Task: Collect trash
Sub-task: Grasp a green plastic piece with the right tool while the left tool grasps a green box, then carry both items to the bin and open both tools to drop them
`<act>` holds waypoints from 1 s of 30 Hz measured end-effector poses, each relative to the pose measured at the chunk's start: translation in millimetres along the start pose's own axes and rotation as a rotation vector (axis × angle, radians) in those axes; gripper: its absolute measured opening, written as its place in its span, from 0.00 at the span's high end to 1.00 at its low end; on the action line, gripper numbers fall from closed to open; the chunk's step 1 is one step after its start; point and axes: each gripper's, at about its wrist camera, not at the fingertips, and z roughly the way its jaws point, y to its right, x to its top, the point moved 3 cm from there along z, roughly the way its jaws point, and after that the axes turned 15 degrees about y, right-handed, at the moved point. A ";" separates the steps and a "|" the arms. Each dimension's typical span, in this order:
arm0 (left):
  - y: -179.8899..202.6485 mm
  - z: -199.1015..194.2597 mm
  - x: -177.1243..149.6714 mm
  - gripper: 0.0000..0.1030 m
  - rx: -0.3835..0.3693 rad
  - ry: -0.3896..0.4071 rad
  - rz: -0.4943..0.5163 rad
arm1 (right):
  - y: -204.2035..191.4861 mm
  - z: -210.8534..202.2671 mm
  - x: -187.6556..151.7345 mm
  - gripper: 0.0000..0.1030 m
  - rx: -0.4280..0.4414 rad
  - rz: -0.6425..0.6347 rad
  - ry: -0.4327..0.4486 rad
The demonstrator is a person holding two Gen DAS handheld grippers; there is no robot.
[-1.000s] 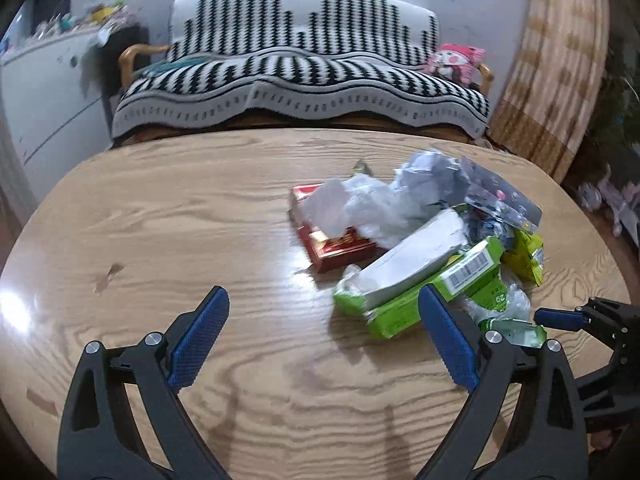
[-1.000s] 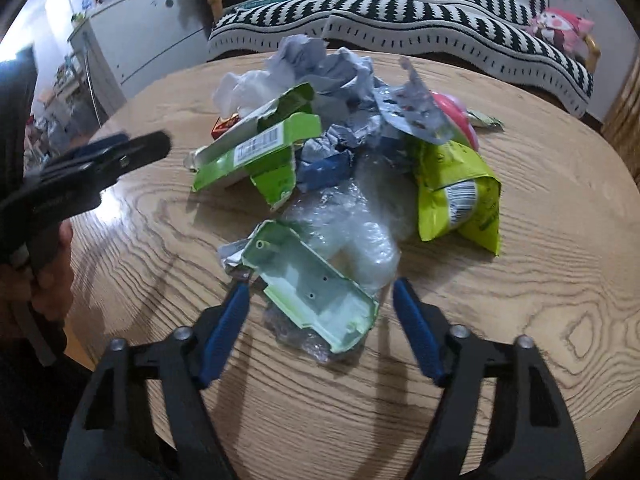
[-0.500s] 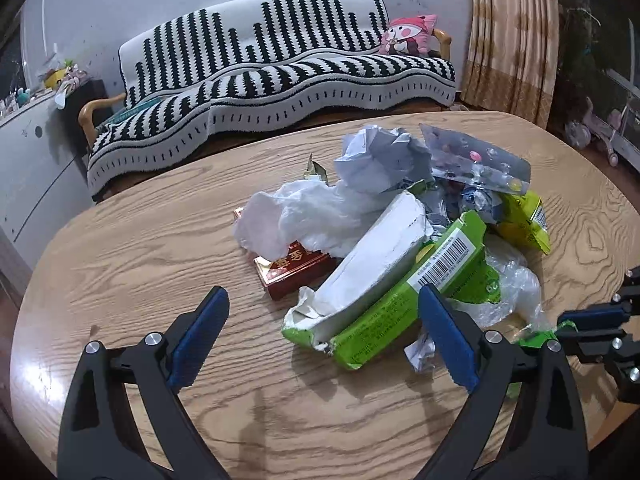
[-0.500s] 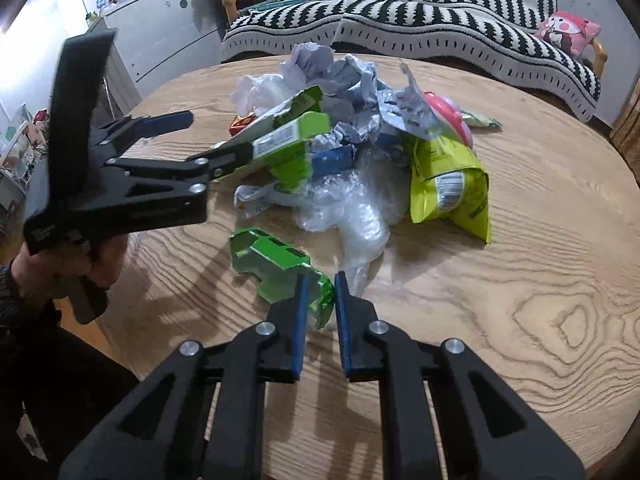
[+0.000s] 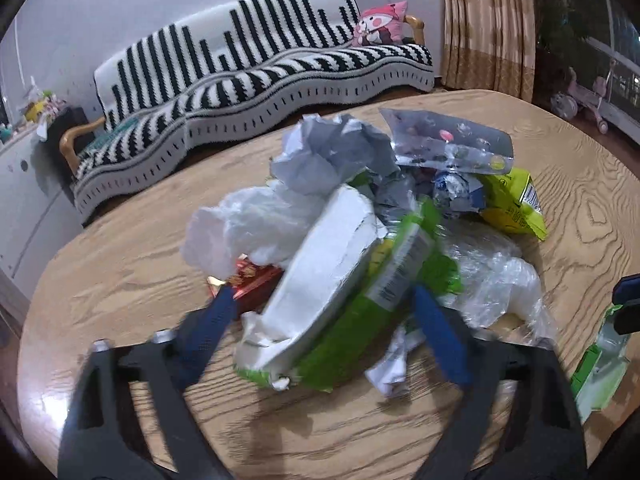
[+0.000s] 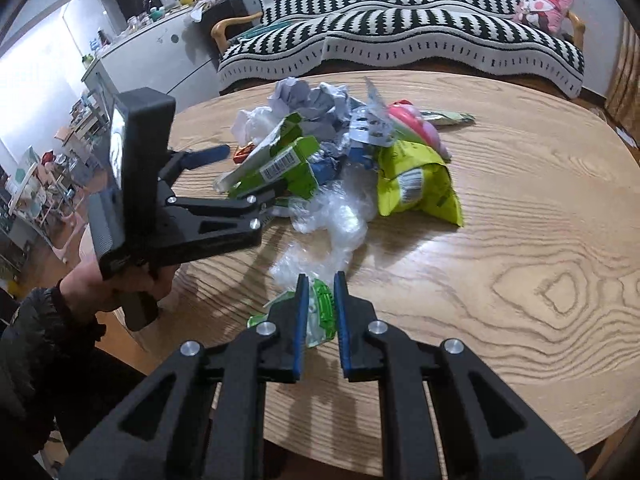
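Note:
A pile of trash lies on the round wooden table (image 6: 520,240). At its near side is a torn green and white carton (image 5: 332,280), and my left gripper (image 5: 324,320) straddles it. Its jaws are closing, and the blurred blue pads stand at the carton's sides. From the right wrist view the left gripper (image 6: 240,176) reaches into the pile at the carton (image 6: 276,164). My right gripper (image 6: 321,280) is shut on a crumpled green plastic piece (image 6: 320,308), held a little off the pile. That piece (image 5: 600,364) also shows at the left view's right edge.
The pile holds crumpled grey paper (image 5: 332,152), a white bag (image 5: 248,224), a red pack (image 5: 256,280), clear plastic film (image 6: 340,216), a yellow-green snack bag (image 6: 416,184) and a silver pouch (image 5: 448,144). A striped sofa (image 6: 400,32) stands behind the table. A hand (image 6: 112,288) holds the left gripper.
My left gripper has moved in over the pile and its jaws have narrowed around the carton. My right gripper has shut on the green plastic piece and drawn it back from the pile.

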 end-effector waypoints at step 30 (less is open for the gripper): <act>221.6 -86.1 87.5 0.77 -0.392 0.086 -0.088 | 233.4 -248.8 -75.3 0.87 -0.506 0.338 0.248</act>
